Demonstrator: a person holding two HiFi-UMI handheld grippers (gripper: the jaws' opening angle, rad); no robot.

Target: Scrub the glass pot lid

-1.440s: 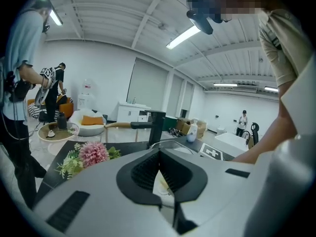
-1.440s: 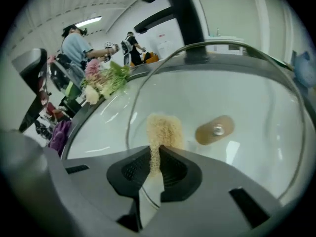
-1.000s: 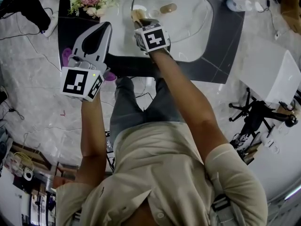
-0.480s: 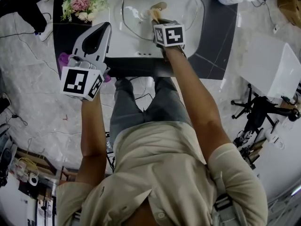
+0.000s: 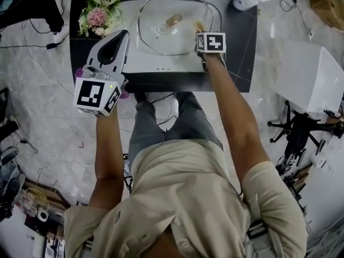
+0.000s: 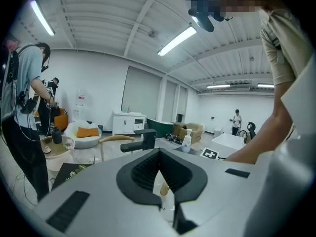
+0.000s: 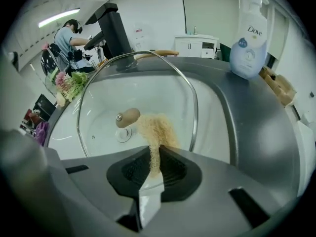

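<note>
Right tool (image 7: 154,154) pinched a tan scrubber (image 7: 158,128) against the glass pot lid (image 7: 98,113), which lay loose in the sink (image 5: 161,62). Left tool (image 6: 159,154) was pressed together, empty, away from the lid. With nothing holding it, the lid would likely slide or tip under scrubbing pressure.

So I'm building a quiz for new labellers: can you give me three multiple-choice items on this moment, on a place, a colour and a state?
1. Where does the glass pot lid lie? A on a stove; B in the white sink; C in a cupboard.
2. What colour is the scrub pad? A blue; B tan; C green.
3. How is the left tool? A wide open; B shut on the pad; C shut, empty.
B, the basin surrounds it; B, the right tool grips a tan pad; C, its jaws meet on nothing.
</note>
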